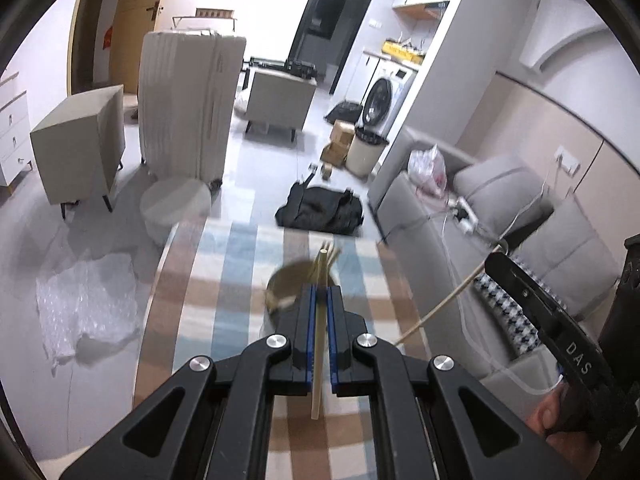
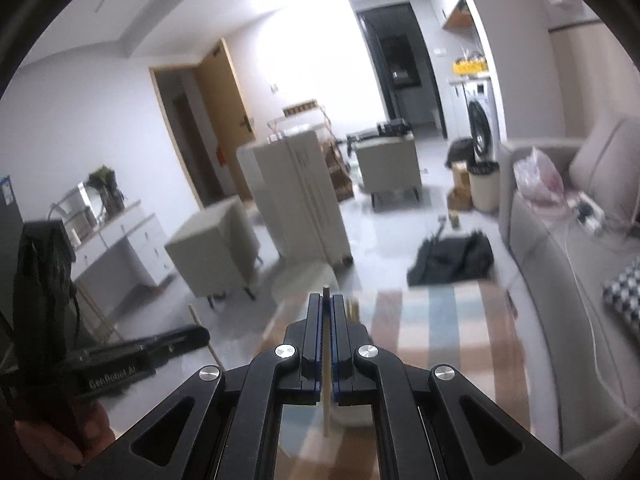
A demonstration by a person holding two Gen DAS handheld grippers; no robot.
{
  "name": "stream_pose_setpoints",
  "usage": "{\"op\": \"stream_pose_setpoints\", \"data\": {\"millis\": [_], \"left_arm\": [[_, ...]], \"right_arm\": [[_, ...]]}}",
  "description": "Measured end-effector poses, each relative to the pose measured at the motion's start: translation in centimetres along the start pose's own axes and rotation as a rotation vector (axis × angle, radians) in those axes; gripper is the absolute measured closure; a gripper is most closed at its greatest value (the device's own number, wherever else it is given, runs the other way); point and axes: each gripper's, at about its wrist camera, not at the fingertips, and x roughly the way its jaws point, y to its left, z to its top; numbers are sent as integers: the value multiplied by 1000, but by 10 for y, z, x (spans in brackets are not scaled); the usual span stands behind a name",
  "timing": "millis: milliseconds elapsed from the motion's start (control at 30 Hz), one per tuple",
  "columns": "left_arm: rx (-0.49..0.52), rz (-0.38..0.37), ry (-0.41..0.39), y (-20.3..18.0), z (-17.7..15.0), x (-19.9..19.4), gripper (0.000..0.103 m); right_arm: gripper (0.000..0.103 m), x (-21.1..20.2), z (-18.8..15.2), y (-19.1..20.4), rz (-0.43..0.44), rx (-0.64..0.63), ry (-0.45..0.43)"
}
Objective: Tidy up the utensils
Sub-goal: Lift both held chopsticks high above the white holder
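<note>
Left claw (image 1: 320, 292) is clamping together on a pale chopstick (image 1: 318, 344), stick running lengthwise btwn the blue pads, tip poking out front. Right claw (image 2: 326, 300) is likewise pinching a second chopstick (image 2: 326, 400), dark tip showing past the jaws. Both are hanging over the surface (image 1: 224, 264) w/ a plaid blue/tan cloth. A round holder (image 1: 286, 280) w/ more sticks is sitting on it just ahead of the left claw, blurred.

Room: white suitcase (image 1: 188, 104) is standing on the floor, grey stool (image 1: 80, 144) beside it, black bag (image 1: 320, 210) lying past the surface's far edge, bubble wrap (image 1: 84, 304) at left, grey sofa (image 1: 532, 216) at right, washer (image 1: 386, 98) further back.
</note>
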Motion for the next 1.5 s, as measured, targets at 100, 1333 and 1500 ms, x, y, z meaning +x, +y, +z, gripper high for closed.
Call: {"op": "stream_pose_setpoints", "data": {"millis": [100, 1333, 1500], "left_arm": [[-20, -14, -23, 4, 20, 3, 102], [46, -7, -109, 31, 47, 72, 102], [36, 6, -119, 33, 54, 73, 102]], "right_arm": [[101, 10, 24, 4, 17, -10, -16], [100, 149, 20, -14, 24, -56, 133], [101, 150, 14, -14, 24, -53, 145]]}}
